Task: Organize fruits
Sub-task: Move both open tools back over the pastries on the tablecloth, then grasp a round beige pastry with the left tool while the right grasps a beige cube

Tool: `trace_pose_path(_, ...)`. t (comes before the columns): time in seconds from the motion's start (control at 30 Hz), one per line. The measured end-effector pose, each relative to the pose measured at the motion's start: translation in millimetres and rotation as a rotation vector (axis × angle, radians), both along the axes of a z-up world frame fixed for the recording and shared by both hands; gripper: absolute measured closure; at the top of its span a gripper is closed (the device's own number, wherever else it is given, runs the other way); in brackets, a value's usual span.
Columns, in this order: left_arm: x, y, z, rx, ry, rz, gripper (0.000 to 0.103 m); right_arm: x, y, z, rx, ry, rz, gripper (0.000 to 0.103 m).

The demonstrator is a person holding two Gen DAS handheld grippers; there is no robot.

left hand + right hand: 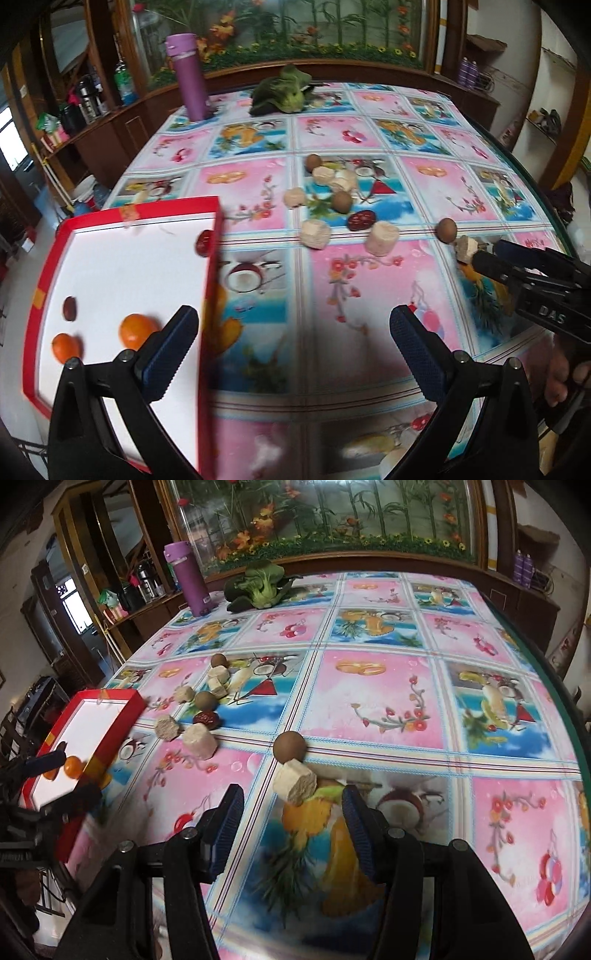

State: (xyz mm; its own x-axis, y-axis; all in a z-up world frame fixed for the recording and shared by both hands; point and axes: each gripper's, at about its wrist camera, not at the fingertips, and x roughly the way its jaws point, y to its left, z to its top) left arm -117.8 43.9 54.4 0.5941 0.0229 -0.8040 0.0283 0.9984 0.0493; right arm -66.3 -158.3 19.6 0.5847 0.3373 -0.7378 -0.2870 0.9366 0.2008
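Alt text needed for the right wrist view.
The open right gripper faces a pale cut chunk and a round brown fruit on a fruit-print tablecloth. A red tray sits at far left.

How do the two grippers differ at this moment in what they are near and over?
The left gripper hangs beside the red tray, with nothing between its fingers; the right gripper is lined up on a beige cylindrical chunk out on the tablecloth. The left is by the two oranges already in the tray; the right is by a brown round fruit. Both are open.
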Motion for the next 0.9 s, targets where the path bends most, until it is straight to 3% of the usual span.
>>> trace_pose_path(0.1, 8.1, -4.2, -3.6, -0.03, 0.014, -0.017, 0.0, 10.0, 5.8, -8.6, -0.006, 0.026, 0.014, 0.074)
trace_pose_path(0.23, 20.1, -10.1, -6.0, -0.051, 0.015, -0.028, 0.0, 15.5, 6.2, -15.3, -0.01, 0.036, 0.011, 0.083)
trace_pose_path(0.3, 28.4, -17.4, -9.4, -0.035, 0.021, -0.034, 0.001, 14.6, 4.4, -15.3, -0.002, 0.031, 0.015, 0.083)
trace_pose_path(0.57, 69.6, -41.1, -35.4, -0.055, 0.094, -0.064, 0.035, 16.8, -2.2, -16.0, 0.05, 0.039, 0.03, 0.083)
trace_pose_path(0.9, 86.6, -49.0, -39.8, -0.101, 0.103, -0.064, 0.045, 19.7, -4.1, -17.1, 0.102, 0.044, 0.053, 0.083)
